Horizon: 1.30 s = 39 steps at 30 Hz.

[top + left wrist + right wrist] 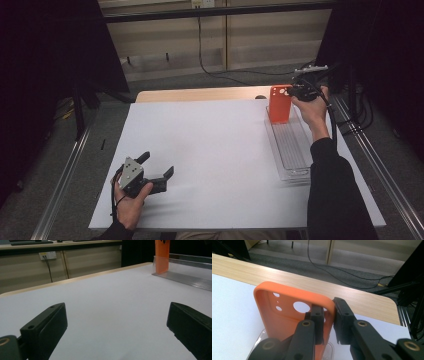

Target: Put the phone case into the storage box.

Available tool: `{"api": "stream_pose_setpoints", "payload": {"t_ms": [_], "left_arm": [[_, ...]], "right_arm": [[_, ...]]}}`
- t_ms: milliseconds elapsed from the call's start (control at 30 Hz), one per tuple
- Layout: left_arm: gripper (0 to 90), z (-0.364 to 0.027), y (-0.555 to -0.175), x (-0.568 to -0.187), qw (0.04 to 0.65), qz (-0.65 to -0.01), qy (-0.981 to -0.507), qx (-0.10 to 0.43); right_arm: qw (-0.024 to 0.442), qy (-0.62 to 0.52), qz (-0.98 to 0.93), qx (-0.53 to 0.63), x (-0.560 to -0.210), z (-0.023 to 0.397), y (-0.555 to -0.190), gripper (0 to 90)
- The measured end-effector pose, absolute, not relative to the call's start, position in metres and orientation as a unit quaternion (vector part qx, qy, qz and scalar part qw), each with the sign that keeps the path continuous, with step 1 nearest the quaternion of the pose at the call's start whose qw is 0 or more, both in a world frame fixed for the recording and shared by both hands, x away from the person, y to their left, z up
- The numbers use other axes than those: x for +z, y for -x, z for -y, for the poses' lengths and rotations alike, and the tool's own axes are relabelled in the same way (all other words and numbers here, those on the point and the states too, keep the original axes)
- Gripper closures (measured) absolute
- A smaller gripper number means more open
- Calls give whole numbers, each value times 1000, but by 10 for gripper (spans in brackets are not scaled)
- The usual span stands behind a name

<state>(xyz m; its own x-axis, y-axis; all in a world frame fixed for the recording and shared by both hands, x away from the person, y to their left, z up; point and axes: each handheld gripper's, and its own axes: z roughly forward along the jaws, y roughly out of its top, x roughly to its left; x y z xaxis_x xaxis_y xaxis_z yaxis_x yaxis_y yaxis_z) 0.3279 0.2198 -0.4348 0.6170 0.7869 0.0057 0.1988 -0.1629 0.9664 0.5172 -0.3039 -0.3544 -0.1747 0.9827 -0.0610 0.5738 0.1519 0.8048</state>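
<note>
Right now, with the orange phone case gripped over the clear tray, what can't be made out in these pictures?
- Orange silicone phone case: lower end cut off by the bottom edge and the tool's own jaws in the right gripper view; top cut off in the left gripper view.
- Clear ribbed plastic tray: whether the case's base touches it is hidden.
- Right tool: too small and dark in the high view.

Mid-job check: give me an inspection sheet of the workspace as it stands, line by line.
Surface: white board on a wooden table, bare in the middle.
Job's things: orange phone case upright at the far end of the clear tray.
Clutter: small dark object at the board's far edge, too small to identify.
Grippers: right gripper shut on the case's side wall; left gripper open, low over the board.
Cables: black cable on the floor behind.
Surroundings: dark curtains, wall socket.
</note>
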Motion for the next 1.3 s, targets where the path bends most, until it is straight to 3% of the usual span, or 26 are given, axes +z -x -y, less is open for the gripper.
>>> {"api": "stream_pose_setpoints", "payload": {"t_ms": [900,1300], "left_arm": [[30,-220,-327,-434,548,-344,-713,271],[30,-220,-327,-434,547,-343,-714,272]], "right_arm": [[306,-566,-689,334,-355,308,-517,775],[309,-569,-688,328,-356,307,-516,726]]}}
